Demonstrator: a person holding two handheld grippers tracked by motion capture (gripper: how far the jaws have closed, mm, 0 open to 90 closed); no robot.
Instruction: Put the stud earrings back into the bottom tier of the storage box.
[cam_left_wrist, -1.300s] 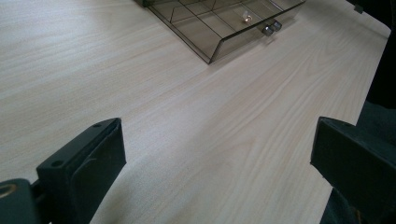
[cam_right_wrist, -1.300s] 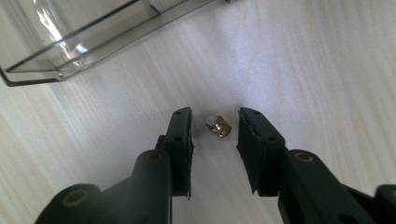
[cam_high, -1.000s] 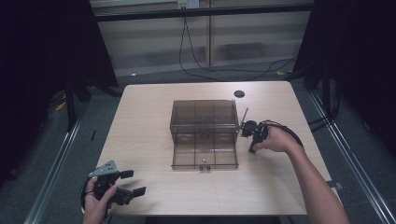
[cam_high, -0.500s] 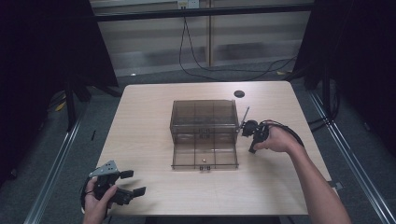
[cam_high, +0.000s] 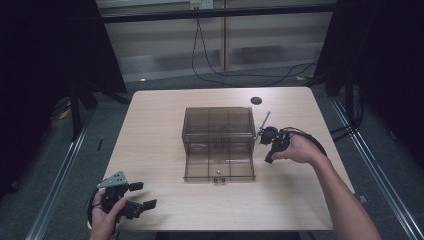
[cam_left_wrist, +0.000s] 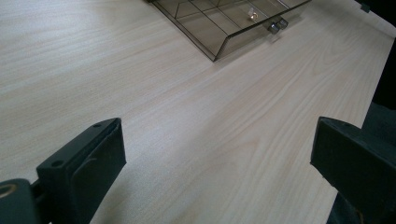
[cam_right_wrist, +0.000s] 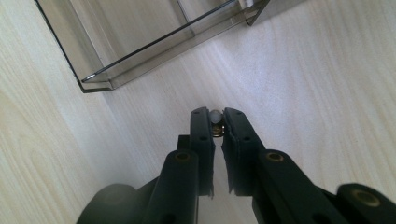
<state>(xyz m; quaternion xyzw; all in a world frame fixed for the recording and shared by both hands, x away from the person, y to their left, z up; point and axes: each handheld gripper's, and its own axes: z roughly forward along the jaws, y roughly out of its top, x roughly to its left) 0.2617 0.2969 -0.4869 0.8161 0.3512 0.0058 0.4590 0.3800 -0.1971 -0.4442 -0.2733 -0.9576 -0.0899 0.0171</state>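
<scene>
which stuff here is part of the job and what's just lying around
In the job:
- right gripper, shut on a small pale-tipped part
- clear divided box with its drawer pulled out

Lying about:
- black round disc
- left gripper, open over bare table

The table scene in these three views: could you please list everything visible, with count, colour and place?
Table: one, light wood grain, centre of the high view.
Drawer box: one, smoky transparent plastic, mid-table, its lower drawer pulled out toward the person.
Small item in the drawer: one, pale, near the drawer front; too small to identify.
Round disc: one, black, far edge of the table.
Small object: one, whitish with a brassy part, pinched between the right gripper's fingers.
Cables: black, on the floor beyond the table.
Left gripper: one, black, near-left corner, open.
Right gripper: one, black, right of the box, shut.
</scene>
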